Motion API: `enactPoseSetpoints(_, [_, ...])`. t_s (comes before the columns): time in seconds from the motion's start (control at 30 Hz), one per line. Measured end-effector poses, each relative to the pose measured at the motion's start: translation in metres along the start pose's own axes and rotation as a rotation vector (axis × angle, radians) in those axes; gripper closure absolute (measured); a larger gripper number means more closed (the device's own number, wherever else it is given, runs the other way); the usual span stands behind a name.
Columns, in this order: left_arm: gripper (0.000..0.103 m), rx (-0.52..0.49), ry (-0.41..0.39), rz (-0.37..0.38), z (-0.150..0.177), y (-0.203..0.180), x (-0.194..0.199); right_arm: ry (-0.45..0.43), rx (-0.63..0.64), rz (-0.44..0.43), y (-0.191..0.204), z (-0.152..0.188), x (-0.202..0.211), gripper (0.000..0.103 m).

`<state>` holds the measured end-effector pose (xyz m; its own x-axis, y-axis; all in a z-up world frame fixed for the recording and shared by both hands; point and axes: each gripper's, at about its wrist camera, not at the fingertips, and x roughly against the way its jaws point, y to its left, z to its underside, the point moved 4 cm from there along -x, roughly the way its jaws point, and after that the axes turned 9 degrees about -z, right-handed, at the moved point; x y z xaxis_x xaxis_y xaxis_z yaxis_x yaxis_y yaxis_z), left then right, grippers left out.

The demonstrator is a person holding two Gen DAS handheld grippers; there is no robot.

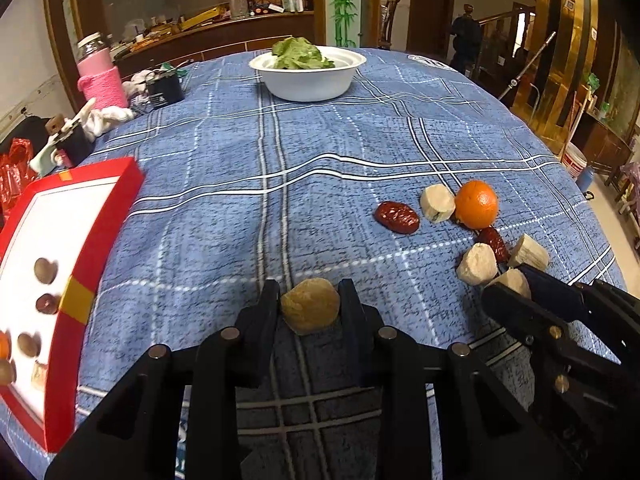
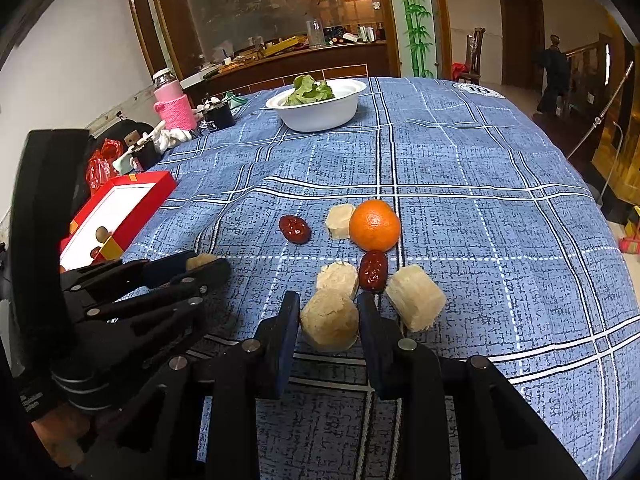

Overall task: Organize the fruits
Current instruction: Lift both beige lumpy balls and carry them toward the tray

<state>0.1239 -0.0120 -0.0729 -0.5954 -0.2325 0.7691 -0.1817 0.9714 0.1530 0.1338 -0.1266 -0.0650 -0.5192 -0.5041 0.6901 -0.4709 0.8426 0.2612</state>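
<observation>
Loose: one orange [image 2: 375, 225], two dates [image 2: 295, 229], perhaps four pale chunks [image 2: 415, 297].

Matte black hand-held gripper [image 2: 329, 320], silver pivot screws, blue pads [image 2: 289, 334].

Red box [image 2: 120, 208] lies left of the fruits [image 2: 360, 256], bowl [image 2: 320, 108] behind.

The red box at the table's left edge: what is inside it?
In the red box, on its white floor, lie two brown round fruits, a red date and a pale chunk. Its near end is cut off by the frame, so more may be hidden.
</observation>
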Motion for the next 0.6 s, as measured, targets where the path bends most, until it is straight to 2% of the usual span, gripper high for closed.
enactPoseSetpoints(0.6, [0.076, 0.086, -0.004, -0.055, 0.020, 0.046, 0.028, -0.016, 0.045, 0.016, 0.008, 0.002, 0.004, 0.072])
